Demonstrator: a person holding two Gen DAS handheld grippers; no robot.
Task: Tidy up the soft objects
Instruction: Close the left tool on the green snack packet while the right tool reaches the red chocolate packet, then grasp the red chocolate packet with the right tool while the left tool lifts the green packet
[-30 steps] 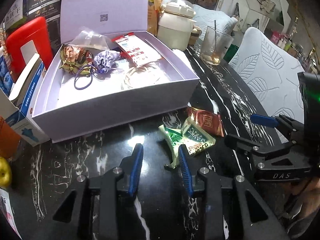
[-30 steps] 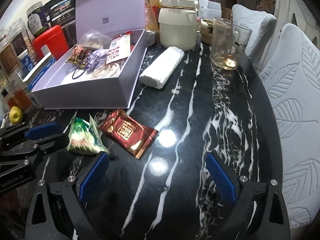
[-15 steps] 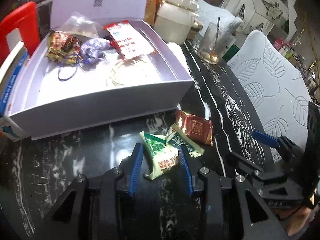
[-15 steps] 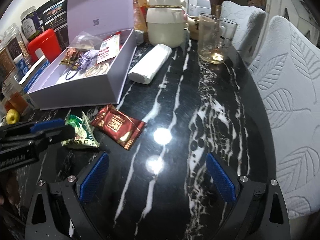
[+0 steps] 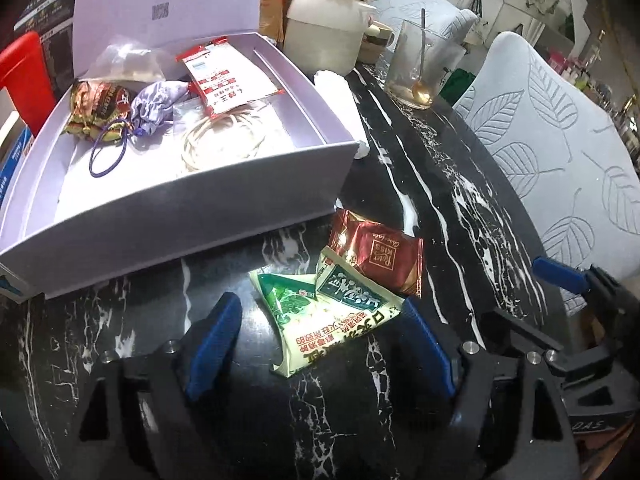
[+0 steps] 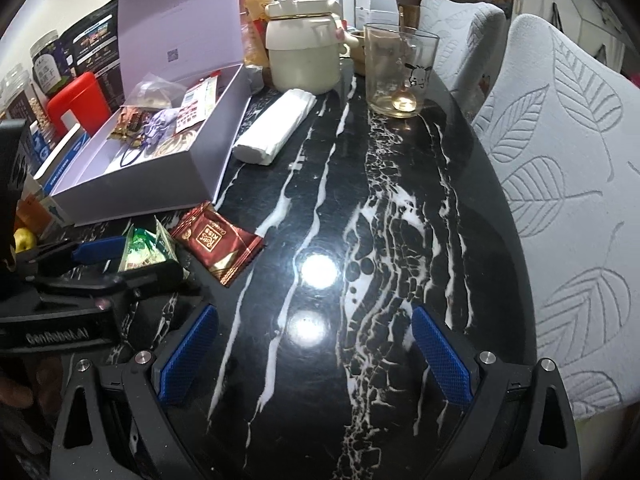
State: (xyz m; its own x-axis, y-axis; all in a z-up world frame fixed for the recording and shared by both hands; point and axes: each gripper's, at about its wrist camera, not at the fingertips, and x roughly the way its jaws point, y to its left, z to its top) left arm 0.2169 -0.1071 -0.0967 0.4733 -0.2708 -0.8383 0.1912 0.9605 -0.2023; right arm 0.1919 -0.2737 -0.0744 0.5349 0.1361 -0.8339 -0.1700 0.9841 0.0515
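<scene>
A green-and-white snack packet (image 5: 332,320) lies on the black marble table, overlapping a red foil packet (image 5: 376,256). My left gripper (image 5: 320,304) straddles the green packet. Its jaws are opening, and the blue pads stand apart from the packet on both sides. Just behind the packets is an open lilac box (image 5: 180,216) holding a purple pouch, a hair tie, wrapped sweets and a red-and-white sachet. In the right wrist view, my right gripper (image 6: 314,316) is open over bare table. The green packet (image 6: 146,252) and red packet (image 6: 216,242) lie to its left, by the left gripper (image 6: 100,252).
A cream pot (image 6: 304,52), a glass with a spoon (image 6: 400,72) and a white folded bundle (image 6: 276,128) stand behind and to the right of the box. A red container (image 6: 78,100) and cartons crowd the left. Pale leaf-patterned chairs (image 6: 560,160) line the table's right edge.
My left gripper has moved forward over the green packet, and its jaws have spread from narrow to wide around it. The right gripper stays open and has shifted slightly.
</scene>
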